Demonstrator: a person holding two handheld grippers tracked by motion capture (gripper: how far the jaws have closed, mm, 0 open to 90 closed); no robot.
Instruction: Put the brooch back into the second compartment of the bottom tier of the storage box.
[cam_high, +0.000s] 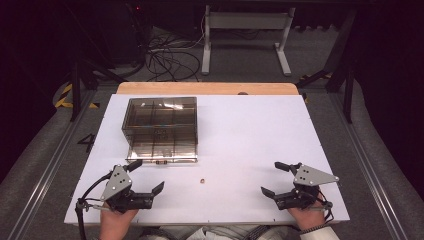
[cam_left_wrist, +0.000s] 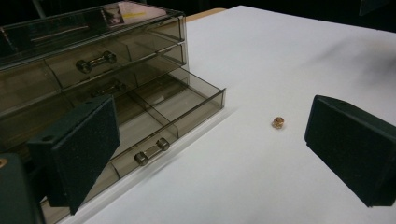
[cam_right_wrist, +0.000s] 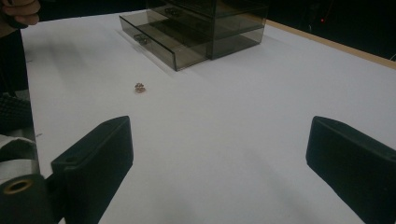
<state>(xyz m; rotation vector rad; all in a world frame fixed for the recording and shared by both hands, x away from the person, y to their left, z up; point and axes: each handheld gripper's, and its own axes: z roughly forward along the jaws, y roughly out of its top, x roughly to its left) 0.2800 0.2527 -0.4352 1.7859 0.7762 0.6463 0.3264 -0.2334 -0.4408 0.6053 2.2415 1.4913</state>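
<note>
I'm holding both tongs, left (cam_high: 149, 176) and right (cam_high: 270, 179), spread apart and empty over the near counter (cam_high: 250, 130); bead (cam_high: 202, 180) is lying between them, near the open drawer (cam_high: 162, 152). I'm thinking: approach low, straddle it squarely.

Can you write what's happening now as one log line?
left gripper: open, empty | right gripper: open, empty | bead: on table | drawer box: bottom drawer open

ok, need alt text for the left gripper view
A smoky clear drawer cabinet sits on a white table, its bottom drawer pulled open. The left claw is open, and a small gold bead-like object lies on the table between its jaws.
</note>
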